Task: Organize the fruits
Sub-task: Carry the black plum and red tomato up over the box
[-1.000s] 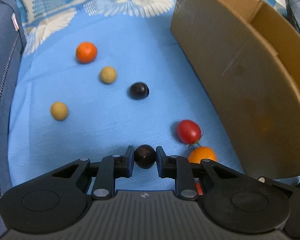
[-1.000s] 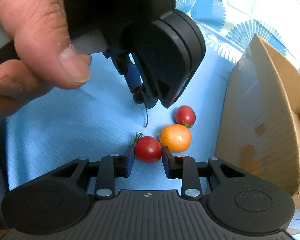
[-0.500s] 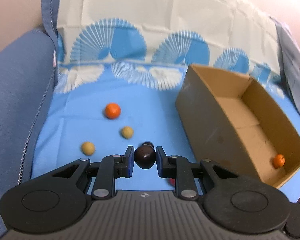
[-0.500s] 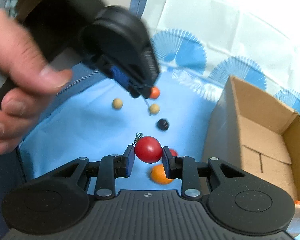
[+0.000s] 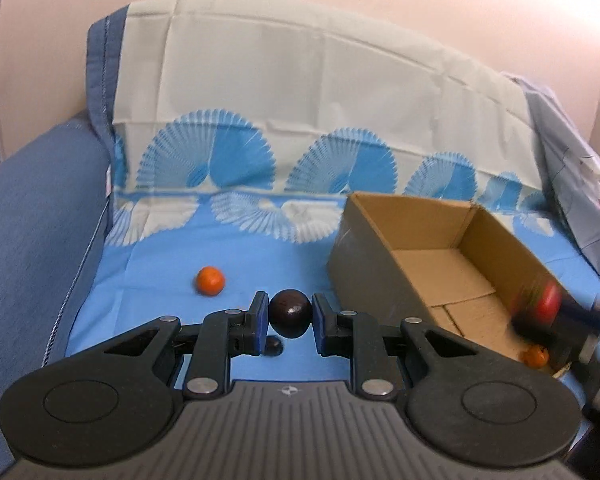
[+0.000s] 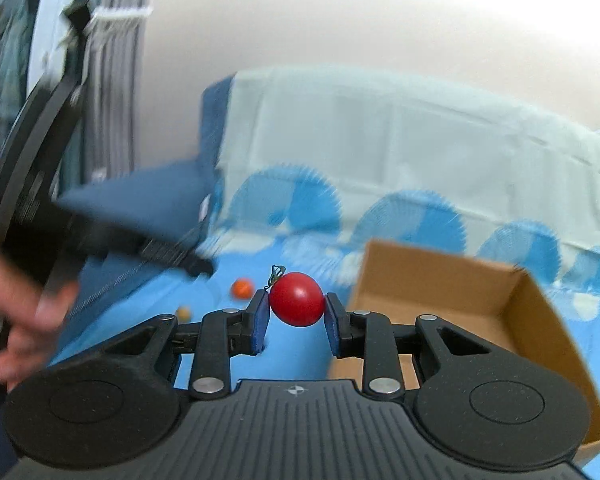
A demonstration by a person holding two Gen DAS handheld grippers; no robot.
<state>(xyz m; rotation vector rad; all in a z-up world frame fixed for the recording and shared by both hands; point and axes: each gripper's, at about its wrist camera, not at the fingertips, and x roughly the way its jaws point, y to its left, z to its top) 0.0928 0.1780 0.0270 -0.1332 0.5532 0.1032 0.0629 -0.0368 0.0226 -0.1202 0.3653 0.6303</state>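
- On the blue sheet with its white fan print, seen from the left wrist, the left gripper pinches a small round dark purple fruit between its blue pads, lifted clear of the cloth.
- Just left of it lies a small round orange fruit; a second dark fruit lies on the sheet under the fingers.
- To the right stands the open brown cardboard box, with a little orange fruit in its near corner.
- From the right wrist, the right gripper clamps a glossy red cherry tomato with a green stem, held up in front of the box.
- A person's blurred hand shows at the left edge.
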